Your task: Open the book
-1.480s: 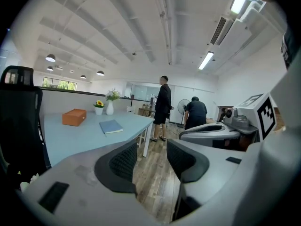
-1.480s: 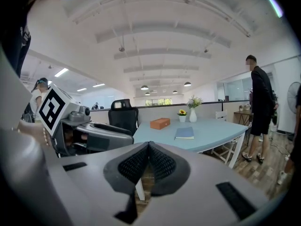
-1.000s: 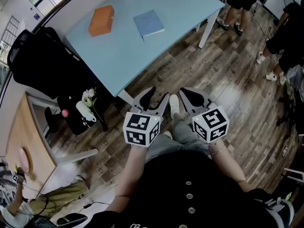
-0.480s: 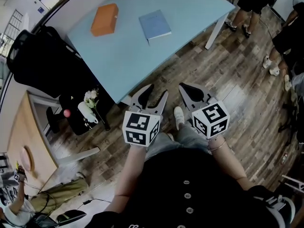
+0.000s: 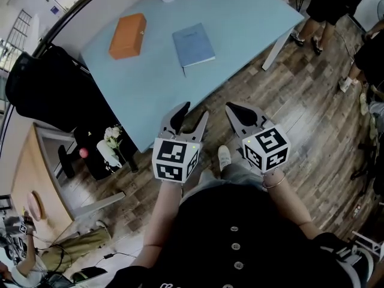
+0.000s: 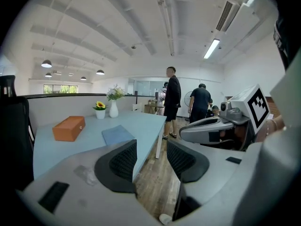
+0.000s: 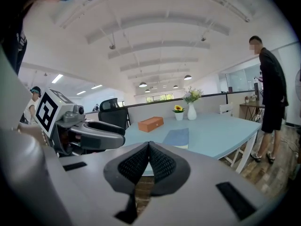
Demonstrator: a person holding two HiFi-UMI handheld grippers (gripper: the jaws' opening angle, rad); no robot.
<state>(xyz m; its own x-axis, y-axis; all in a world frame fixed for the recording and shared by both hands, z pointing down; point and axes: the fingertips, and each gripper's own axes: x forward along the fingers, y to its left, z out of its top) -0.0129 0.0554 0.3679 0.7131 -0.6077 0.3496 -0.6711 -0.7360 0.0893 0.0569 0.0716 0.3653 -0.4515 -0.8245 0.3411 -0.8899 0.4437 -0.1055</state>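
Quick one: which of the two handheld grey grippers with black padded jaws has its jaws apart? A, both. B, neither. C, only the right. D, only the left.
D: the left gripper has its jaws standing apart, with the wooden floor showing between them, while the right gripper has its jaws pressed together on nothing.

Book (image 5: pixel 193 44): thin, pale blue cover, closed, lying flat on the light blue counter (image 5: pixel 240 23), upper centre of the head view.
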